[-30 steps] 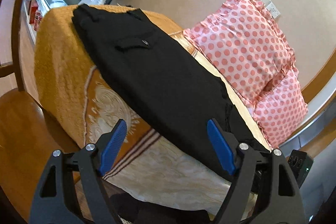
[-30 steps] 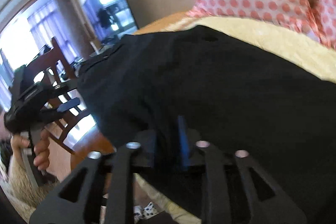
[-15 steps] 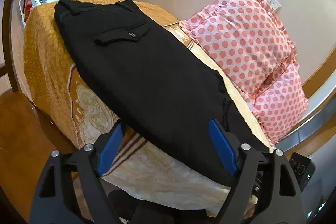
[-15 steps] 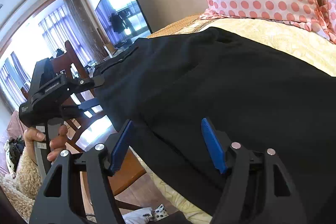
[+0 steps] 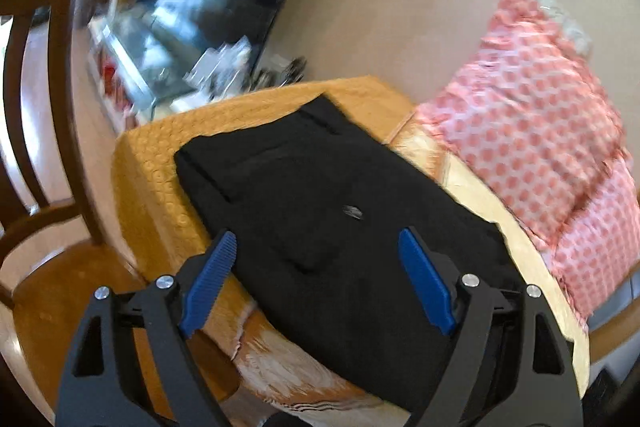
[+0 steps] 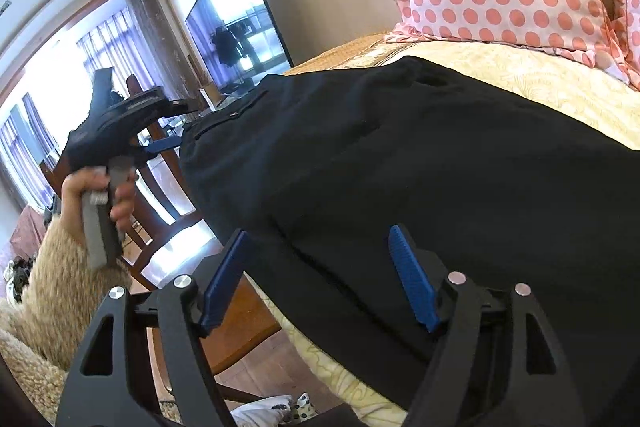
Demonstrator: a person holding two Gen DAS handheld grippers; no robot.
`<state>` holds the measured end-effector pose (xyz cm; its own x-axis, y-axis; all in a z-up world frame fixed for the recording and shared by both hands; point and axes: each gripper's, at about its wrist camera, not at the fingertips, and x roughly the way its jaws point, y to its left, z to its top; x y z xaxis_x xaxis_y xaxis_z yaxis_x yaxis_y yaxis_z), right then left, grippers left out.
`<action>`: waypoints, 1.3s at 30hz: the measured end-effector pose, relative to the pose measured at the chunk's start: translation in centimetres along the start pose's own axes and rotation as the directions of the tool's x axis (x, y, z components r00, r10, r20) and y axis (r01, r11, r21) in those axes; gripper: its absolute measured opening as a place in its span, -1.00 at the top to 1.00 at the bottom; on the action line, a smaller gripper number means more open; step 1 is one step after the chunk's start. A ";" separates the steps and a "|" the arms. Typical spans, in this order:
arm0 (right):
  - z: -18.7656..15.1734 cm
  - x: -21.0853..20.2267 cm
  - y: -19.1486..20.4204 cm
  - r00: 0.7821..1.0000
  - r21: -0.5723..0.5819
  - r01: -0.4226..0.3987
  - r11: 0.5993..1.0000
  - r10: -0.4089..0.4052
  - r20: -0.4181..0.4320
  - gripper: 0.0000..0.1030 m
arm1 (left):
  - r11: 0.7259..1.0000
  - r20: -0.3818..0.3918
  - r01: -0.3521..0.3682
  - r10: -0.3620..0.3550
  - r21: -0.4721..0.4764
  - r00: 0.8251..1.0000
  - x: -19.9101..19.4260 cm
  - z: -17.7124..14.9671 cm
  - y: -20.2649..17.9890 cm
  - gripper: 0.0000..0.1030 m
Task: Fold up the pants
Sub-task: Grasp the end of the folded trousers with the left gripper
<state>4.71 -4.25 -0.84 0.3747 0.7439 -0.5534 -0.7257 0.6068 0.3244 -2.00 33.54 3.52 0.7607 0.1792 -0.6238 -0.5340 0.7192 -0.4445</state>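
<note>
Black pants [image 5: 332,227] lie flat and folded lengthwise on the bed, waistband at the far end; they fill the right wrist view [image 6: 420,167]. My left gripper [image 5: 316,275] is open and empty, just above the near edge of the pants near the back pocket button. It also shows in the right wrist view [image 6: 168,131], held in a hand by the waistband end. My right gripper [image 6: 320,267] is open and empty, with its blue pads over the front edge of the pants.
The bed has an orange and cream cover [image 5: 160,167]. Pink polka-dot pillows [image 5: 540,131] lean on the wall at the right. A wooden chair [image 5: 48,107] stands at the left of the bed. A television [image 6: 236,23] is on the far wall.
My right gripper opened and let go of the pants' edge, then backed off a little. My left gripper moved toward the waistband end, still open.
</note>
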 end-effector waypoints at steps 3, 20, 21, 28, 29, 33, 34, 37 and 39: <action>-0.1 -0.2 0.1 1.000 -0.004 -0.001 1.000 0.001 0.001 -0.43 | 0.997 -0.047 0.032 -0.036 -0.075 0.998 0.4 0.5 1.1 -0.59; -0.1 -0.1 0.0 1.000 -0.019 -0.021 1.000 0.021 0.011 -0.57 | 0.972 -0.189 0.085 -0.128 -0.221 0.974 0.8 -1.0 2.0 -0.64; -0.1 0.0 0.0 1.000 -0.019 -0.021 1.000 0.021 0.012 -0.57 | 0.973 -0.192 0.088 -0.130 -0.214 0.973 0.7 -0.9 1.6 -0.64; -0.2 -0.1 -0.1 1.000 -0.010 -0.026 1.000 0.026 0.015 -0.57 | 0.977 -0.248 0.071 -0.121 -0.200 0.961 1.2 -0.8 -0.2 -0.67; -0.3 -0.1 -0.1 1.000 -0.010 -0.026 1.000 0.027 0.015 -0.57 | 0.975 -0.241 0.076 -0.127 -0.211 0.962 1.0 -0.7 0.0 -0.67; -0.3 -0.1 0.0 0.999 -0.009 -0.027 1.000 0.028 0.019 -0.57 | 0.960 -0.244 0.093 -0.159 -0.262 0.957 1.0 -0.4 0.6 -0.67; -0.3 -0.1 0.0 0.999 -0.010 -0.027 1.000 0.027 0.019 -0.57 | 0.958 -0.234 0.092 -0.158 -0.271 0.959 1.1 0.0 0.9 -0.67; -0.5 -0.2 0.1 0.999 -0.013 -0.028 1.000 0.029 0.024 -0.57 | 0.964 -0.177 0.043 -0.092 -0.262 0.980 1.3 1.7 1.4 -0.63; -0.5 -0.2 0.2 0.999 -0.018 -0.027 0.999 0.027 0.026 -0.57 | 0.966 -0.136 0.020 -0.056 -0.257 0.989 1.8 3.1 1.9 -0.62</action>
<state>4.21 -4.43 -1.09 0.3698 0.7672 -0.5240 -0.7456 0.5816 0.3253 -0.55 37.29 3.54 0.7325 0.0458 -0.6792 -0.5957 0.5261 -0.6070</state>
